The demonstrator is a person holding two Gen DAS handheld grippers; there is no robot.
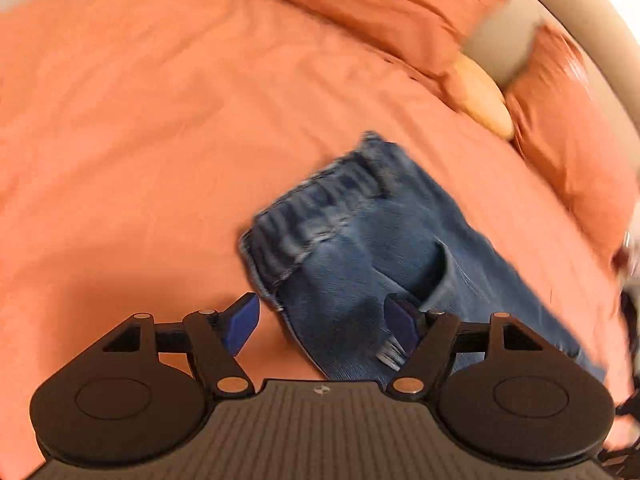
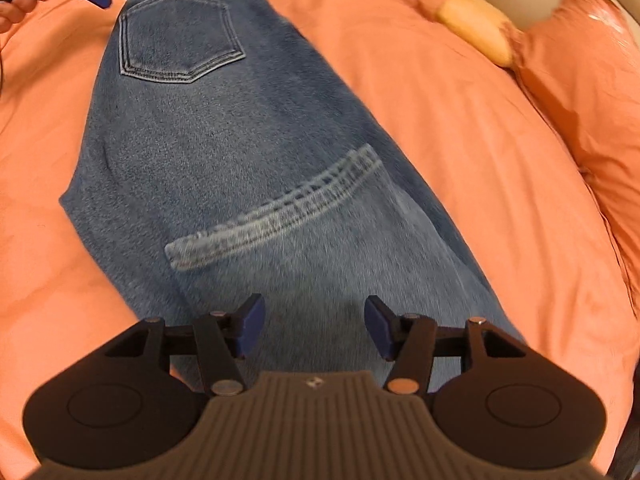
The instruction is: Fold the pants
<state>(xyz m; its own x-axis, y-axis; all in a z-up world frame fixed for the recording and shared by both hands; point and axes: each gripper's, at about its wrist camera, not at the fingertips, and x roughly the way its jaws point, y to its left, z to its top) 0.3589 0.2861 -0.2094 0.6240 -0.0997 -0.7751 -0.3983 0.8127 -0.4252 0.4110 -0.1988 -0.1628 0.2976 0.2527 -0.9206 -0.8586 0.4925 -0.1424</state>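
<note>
One pair of folded blue denim pants (image 2: 240, 168) lies on the orange bedspread (image 2: 460, 168); two orange pillows (image 1: 568, 128). Left gripper (image 1: 322, 326) and right gripper (image 2: 314, 330) both gape, holding nothing.

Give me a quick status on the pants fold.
Both tongs, left and right, open, empty. Jeans folded over on the orange bedspread. Nothing in the way.

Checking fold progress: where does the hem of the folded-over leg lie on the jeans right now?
In the right wrist view the pale hem runs slantwise across the middle of the jeans, below the back pocket and above the open right gripper.
</note>
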